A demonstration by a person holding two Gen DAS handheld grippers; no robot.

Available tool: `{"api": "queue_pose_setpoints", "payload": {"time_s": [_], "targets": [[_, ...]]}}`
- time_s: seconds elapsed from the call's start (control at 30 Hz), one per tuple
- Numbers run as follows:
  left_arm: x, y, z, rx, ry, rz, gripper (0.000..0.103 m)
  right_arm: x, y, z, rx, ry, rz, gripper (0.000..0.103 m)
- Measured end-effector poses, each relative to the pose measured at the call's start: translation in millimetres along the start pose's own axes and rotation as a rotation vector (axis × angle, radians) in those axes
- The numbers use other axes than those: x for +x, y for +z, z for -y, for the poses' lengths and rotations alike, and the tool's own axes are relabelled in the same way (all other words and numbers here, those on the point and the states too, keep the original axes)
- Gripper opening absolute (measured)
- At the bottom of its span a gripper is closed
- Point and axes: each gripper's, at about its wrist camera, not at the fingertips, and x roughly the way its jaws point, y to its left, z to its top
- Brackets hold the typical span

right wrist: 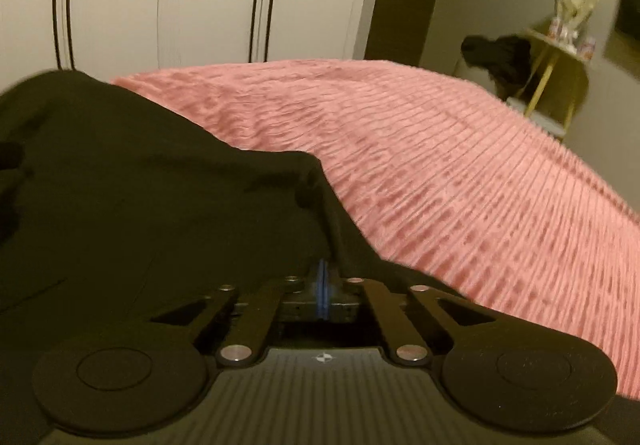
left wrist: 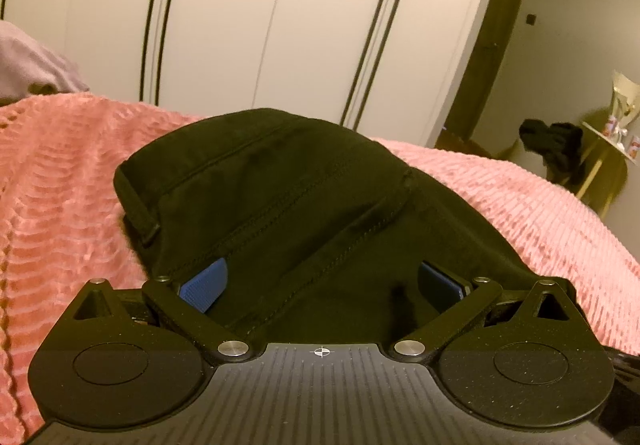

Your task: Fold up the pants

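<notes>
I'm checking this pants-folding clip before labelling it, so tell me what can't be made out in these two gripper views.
- Left wrist view: the near part of the black fabric pants is hidden behind the left tongs.
- Right wrist view: whether the shut right tongs actually pinch the cloth; pants fabric covers their tips.
- Both views: small items on the wooden side table are blurred and too small.
- Left wrist view: the pink ribbed bedspread is cut off by the frame edge.
</notes>
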Motion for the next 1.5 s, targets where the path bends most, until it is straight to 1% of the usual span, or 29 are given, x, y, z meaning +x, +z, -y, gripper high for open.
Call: {"api": "queue_pose_setpoints", "payload": {"time_s": [0.07,0.17,0.27,0.33,0.43,0.5,0.53,0.57,0.6,0.67,0.7,0.77,0.8,0.83,0.87,0.9,0.93,0.97,1.0,1.07,1.13,1.17,1.2,1.23,1.27,1.3,1.33,1.47,1.5], "targets": [[0,-1,-1,-0.003,-0.002,-0.002,0.103,4,-1,-4,-0.022,-0.016,0.015,0.000],[3,-2,2,0.020,0.013,-0.011,0.103,7,-3,-4,-0.024,-0.013,0.017,0.000],[3,-3,4,0.036,0.022,-0.016,0.103,-3,0,5,0.034,0.018,-0.008,0.000],[-1,-2,1,0.014,0.010,-0.006,0.103,-15,-1,15,0.117,0.038,-0.036,0.000],[-14,0,-11,-0.065,-0.011,0.044,0.103,-55,-20,39,0.234,0.045,-0.010,0.003],[-24,1,-15,-0.096,-0.005,0.091,0.103,-82,-39,59,0.279,0.026,0.002,0.008],[-29,2,-14,-0.092,0.005,0.110,0.103,-93,-49,68,0.293,0.005,0.002,0.009],[-34,2,-11,-0.073,0.013,0.129,0.103,-107,-61,81,0.310,-0.033,0.000,0.011],[-39,3,-6,-0.052,0.001,0.139,0.103,-116,-70,91,0.319,-0.063,-0.003,0.012],[-49,6,9,-0.007,-0.058,0.135,0.103,-133,-91,113,0.330,-0.141,0.002,0.013],[-56,6,22,0.049,-0.092,0.151,0.103,-137,-99,122,0.339,-0.176,0.003,0.013],[-70,2,54,0.199,-0.124,0.196,0.103,-139,-111,142,0.404,-0.229,-0.016,0.013],[-76,0,74,0.256,-0.155,0.191,0.103,-138,-114,150,0.443,-0.237,-0.024,0.013],[-79,-2,90,0.274,-0.215,0.157,0.103,-138,-115,154,0.464,-0.230,-0.019,0.013],[-78,-6,107,0.279,-0.298,0.099,0.103,-137,-113,157,0.461,-0.222,-0.018,0.013],[-75,-11,125,0.284,-0.385,0.034,0.103,-133,-112,156,0.430,-0.228,-0.022,0.013],[-71,-18,143,0.296,-0.454,-0.031,0.103,-129,-110,155,0.404,-0.236,-0.022,0.013],[-67,-26,163,0.317,-0.498,-0.084,0.103,-122,-111,155,0.370,-0.249,-0.032,0.012],[-65,-37,183,0.353,-0.523,-0.115,0.103,-115,-113,157,0.352,-0.258,-0.038,0.011],[-58,-57,217,0.448,-0.542,-0.148,0.103,-107,-119,160,0.327,-0.261,-0.002,0.011],[-46,-78,244,0.502,-0.544,-0.206,0.103,-104,-124,168,0.319,-0.257,0.033,0.011],[-38,-87,252,0.515,-0.534,-0.247,0.103,-103,-124,174,0.341,-0.244,0.044,0.011],[-30,-97,262,0.527,-0.503,-0.278,0.103,-101,-124,179,0.358,-0.233,0.054,0.011],[-22,-106,268,0.546,-0.459,-0.289,0.103,-101,-124,183,0.369,-0.229,0.067,0.011],[-16,-113,272,0.571,-0.433,-0.270,0.103,-100,-124,186,0.377,-0.232,0.077,0.010],[-15,-120,276,0.605,-0.428,-0.217,0.103,-98,-125,191,0.398,-0.229,0.083,0.011],[-14,-122,278,0.622,-0.427,-0.194,0.103,-96,-125,197,0.433,-0.223,0.087,0.011],[-12,-113,280,0.608,-0.422,-0.214,0.103,-97,-128,219,0.574,-0.166,0.101,0.011],[-18,-111,277,0.599,-0.405,-0.218,0.103,-102,-126,219,0.587,-0.175,0.095,0.011]]}}
